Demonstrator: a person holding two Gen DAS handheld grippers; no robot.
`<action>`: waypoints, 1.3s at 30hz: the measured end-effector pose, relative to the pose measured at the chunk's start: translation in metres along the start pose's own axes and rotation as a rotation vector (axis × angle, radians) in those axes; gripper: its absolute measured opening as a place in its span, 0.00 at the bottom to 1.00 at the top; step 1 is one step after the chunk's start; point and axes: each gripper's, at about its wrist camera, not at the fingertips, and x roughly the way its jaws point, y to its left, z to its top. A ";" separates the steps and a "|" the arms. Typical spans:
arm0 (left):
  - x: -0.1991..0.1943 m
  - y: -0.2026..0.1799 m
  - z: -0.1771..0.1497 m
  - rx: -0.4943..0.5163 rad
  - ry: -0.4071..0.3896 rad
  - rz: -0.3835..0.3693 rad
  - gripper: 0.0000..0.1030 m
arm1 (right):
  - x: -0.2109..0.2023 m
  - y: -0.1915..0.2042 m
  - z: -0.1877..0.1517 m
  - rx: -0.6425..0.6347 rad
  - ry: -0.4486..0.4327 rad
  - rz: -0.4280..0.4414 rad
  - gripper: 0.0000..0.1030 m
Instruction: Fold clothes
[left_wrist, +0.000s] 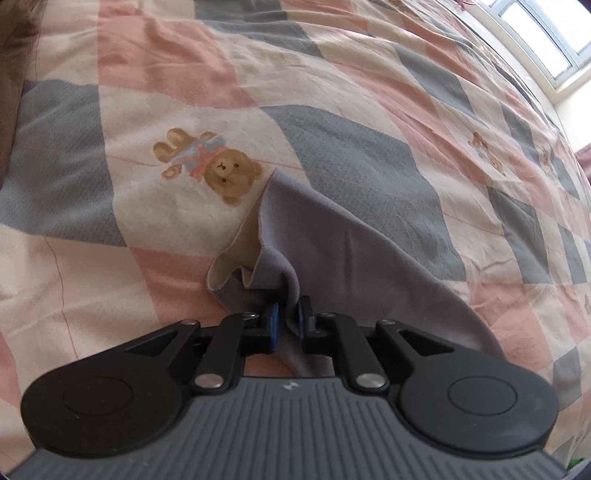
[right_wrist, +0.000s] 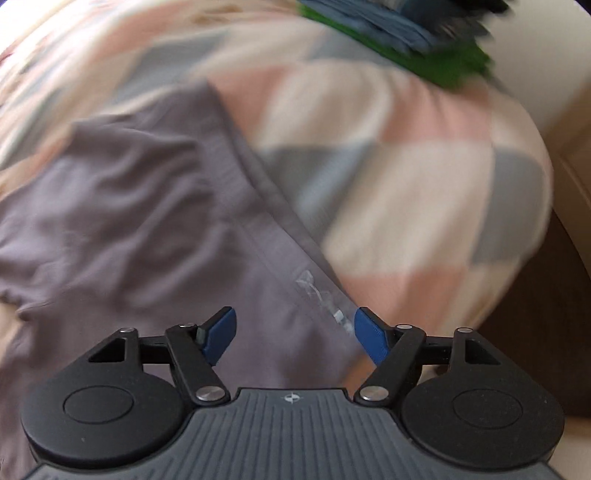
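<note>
Quilt (left_wrist: 332, 110): soft checked patchwork of pink, cream and grey, creased. Garment (right_wrist: 129, 221): thin grey knit with a pale inner face, lying rumpled on the quilt. Left gripper (left_wrist: 288, 317) pinches its edge; right gripper (right_wrist: 293, 332) hangs spread above the hem. Judged mid-fold; the right must next clamp the hem.
</note>
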 end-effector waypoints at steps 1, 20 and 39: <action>-0.002 0.003 0.000 -0.020 0.005 -0.011 0.15 | -0.003 0.004 0.001 0.007 -0.025 -0.009 0.68; 0.006 0.055 -0.002 -0.231 0.026 -0.139 0.25 | -0.008 0.329 -0.119 -1.413 -0.468 0.033 0.23; -0.038 0.055 0.029 0.589 -0.093 0.034 0.02 | -0.022 0.326 -0.117 -1.459 -0.312 0.256 0.00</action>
